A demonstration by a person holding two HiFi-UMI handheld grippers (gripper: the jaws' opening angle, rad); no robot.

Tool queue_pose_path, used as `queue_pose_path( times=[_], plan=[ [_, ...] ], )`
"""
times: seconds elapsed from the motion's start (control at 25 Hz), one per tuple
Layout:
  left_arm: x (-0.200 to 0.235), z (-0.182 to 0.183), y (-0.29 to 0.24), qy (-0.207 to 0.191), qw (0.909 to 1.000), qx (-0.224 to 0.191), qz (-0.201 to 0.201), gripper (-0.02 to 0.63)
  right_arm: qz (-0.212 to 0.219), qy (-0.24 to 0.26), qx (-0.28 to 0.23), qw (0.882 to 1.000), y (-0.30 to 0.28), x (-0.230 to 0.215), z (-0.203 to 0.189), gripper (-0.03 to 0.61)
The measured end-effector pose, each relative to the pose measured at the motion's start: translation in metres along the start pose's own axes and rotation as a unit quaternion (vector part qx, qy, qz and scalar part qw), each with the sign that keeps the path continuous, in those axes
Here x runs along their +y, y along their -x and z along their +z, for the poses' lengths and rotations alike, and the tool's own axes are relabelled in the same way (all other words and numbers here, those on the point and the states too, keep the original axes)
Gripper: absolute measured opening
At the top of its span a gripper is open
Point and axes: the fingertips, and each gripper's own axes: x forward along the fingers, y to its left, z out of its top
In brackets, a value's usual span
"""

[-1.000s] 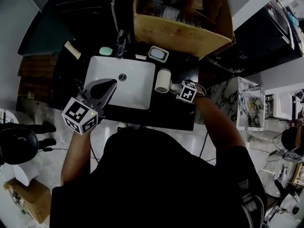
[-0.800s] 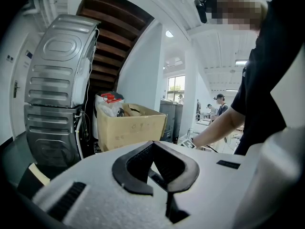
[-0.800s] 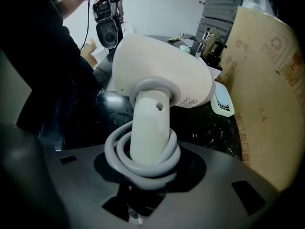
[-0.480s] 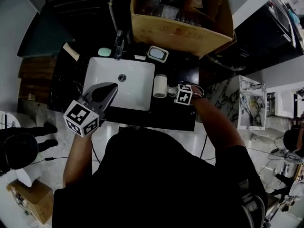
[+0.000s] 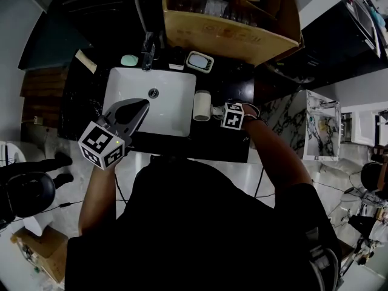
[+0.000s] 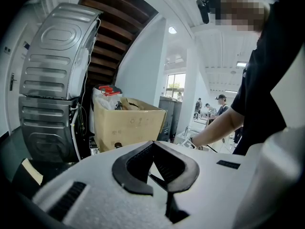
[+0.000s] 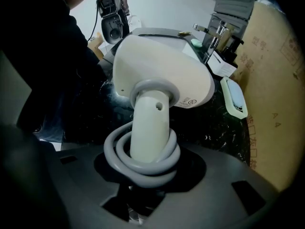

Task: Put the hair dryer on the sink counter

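Note:
The cream hair dryer (image 5: 202, 105) is on the black sink counter (image 5: 206, 143), just right of the white basin (image 5: 173, 123); whether it rests on the counter I cannot tell. In the right gripper view its body (image 7: 162, 70) points away from me, and its grey cord (image 7: 143, 163) is coiled round the handle (image 7: 150, 123). My right gripper (image 5: 218, 110) (image 7: 147, 178) is shut on that handle and cord. My left gripper (image 5: 143, 105) hovers over the basin's front left corner. Its jaws meet at the tips (image 6: 152, 144) with nothing in them.
A faucet (image 5: 147, 58) (image 7: 212, 35) stands behind the basin, with a green soap (image 5: 128, 60) and a soap dish (image 5: 199, 61) (image 7: 234, 99) beside it. A large cardboard box (image 5: 230, 35) fills the back. A marble-patterned cabinet (image 5: 315, 126) stands at the right.
The head view has shifted a little. The right gripper and hair dryer stay at almost the same spot beside the basin, and the left gripper holds its place.

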Motion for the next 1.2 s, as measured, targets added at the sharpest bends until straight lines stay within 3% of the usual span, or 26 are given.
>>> queue_pose_path(
  times=[1.2],
  plan=[
    [0.0018,-0.0049,0.0032,-0.002,1.0000,0.007,-0.005,0.015,0.027,0.025,0.023,0.999,-0.0042,0.0059,0.0017,0.172]
  ],
)
